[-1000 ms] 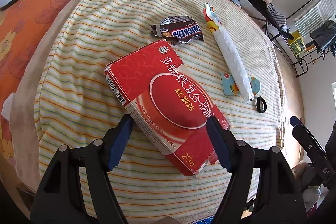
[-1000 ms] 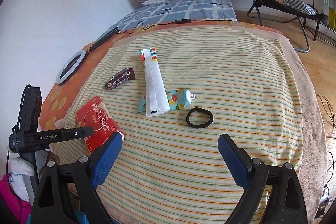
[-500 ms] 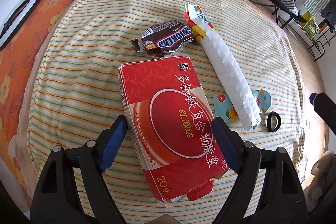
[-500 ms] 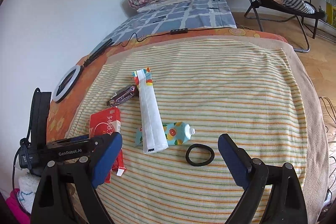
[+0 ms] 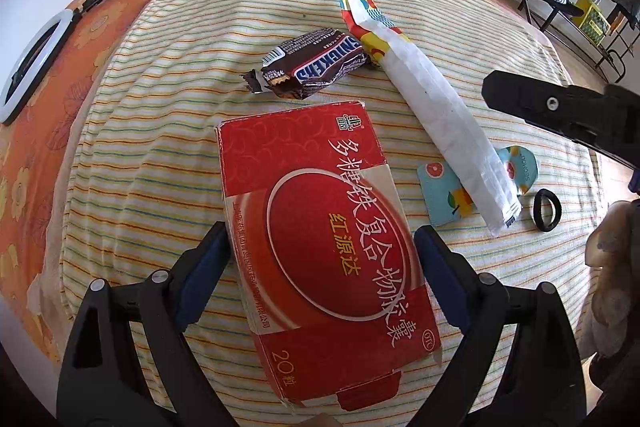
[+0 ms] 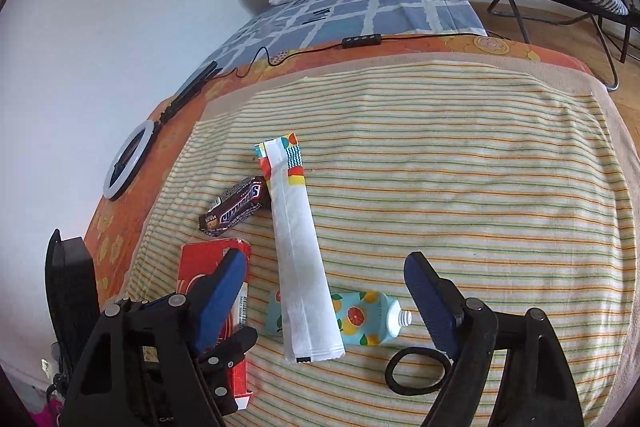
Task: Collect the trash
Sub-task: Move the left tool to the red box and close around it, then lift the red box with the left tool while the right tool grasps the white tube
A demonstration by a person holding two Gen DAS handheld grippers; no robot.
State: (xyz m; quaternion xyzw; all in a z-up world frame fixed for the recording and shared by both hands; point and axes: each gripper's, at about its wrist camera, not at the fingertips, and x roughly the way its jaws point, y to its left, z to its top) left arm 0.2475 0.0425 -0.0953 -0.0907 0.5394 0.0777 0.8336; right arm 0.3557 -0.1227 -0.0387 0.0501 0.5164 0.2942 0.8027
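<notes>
Trash lies mid-frame on the blanket point(image 5: 120, 155): your left gripper point(image 5: 320, 259), jaws opening, straddles the red box point(image 5: 320, 247) unclamped, your right gripper point(image 6: 324, 291) closes around the white packet point(image 6: 300, 267) and tube point(image 6: 360, 315), risking snagging cloth.

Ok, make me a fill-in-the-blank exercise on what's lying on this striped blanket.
1. The left gripper straddles the ____ box.
2. The long white packet lies across the fruit-print ____.
3. The chocolate bar wrapper reads ____.
4. The black hair tie lies nearest the tube's ____ end.

Missing words: red; tube; Snickers; nozzle
</notes>
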